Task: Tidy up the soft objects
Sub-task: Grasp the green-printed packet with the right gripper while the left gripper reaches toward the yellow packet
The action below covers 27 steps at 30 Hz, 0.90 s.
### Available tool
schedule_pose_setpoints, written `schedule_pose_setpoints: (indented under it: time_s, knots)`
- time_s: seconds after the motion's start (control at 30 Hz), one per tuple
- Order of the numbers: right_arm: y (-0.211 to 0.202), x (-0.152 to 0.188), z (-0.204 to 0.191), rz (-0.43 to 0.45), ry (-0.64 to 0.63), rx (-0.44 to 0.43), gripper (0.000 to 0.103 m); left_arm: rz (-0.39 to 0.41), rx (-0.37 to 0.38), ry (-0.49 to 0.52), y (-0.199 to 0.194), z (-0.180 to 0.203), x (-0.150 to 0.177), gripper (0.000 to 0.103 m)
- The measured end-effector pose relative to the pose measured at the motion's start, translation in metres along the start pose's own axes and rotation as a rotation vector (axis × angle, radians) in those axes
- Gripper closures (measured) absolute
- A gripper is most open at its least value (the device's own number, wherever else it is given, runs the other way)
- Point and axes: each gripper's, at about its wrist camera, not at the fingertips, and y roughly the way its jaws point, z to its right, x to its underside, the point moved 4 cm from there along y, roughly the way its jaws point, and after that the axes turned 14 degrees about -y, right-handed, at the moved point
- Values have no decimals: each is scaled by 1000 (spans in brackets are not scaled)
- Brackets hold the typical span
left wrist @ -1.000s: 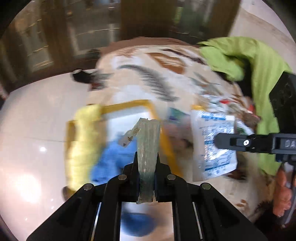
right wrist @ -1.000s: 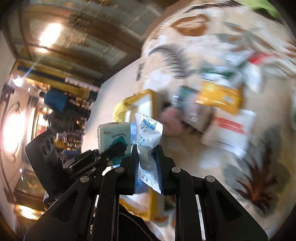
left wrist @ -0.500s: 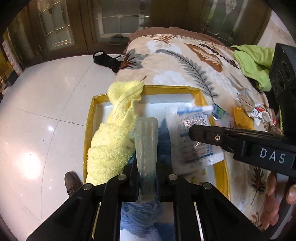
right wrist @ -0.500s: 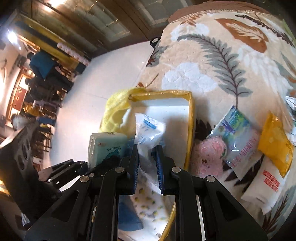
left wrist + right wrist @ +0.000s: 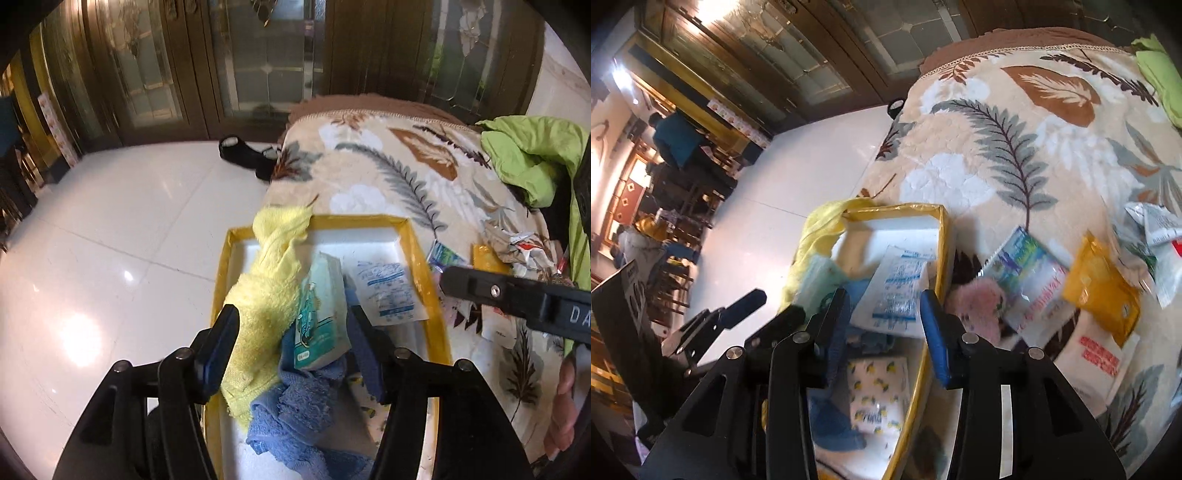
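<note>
While both grippers' jaws are opening, glossy flat packets [image 5: 323, 310] loose over nubby towels [image 5: 269, 317] inside the yellow-rimmed tray [image 5: 417, 254].

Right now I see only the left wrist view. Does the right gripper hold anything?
Observer: No. The right gripper has its jaws opening, and its pads do not press on the white-blue packet between them, which lies in the yellow box.
Operator: Is some soft thing waiting outside the box, near that gripper?
Observer: Yes, a pink fluffy item lies on the blanket, right beside the box's wall.
</note>
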Motion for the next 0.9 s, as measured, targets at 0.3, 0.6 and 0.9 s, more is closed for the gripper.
schedule_pose_setpoints:
  time_s: [0.3,0.6,0.9]
  knots:
    - [-50,43,24,33,53,3,63,64,38,62,-27,48,13,38]
    - [-107,93,77,70,148,83,63,-36,186,36,-31,98,29,38]
    - [-126,128,130,100,313,70,63,-107,179,89,-6,141,42,36]
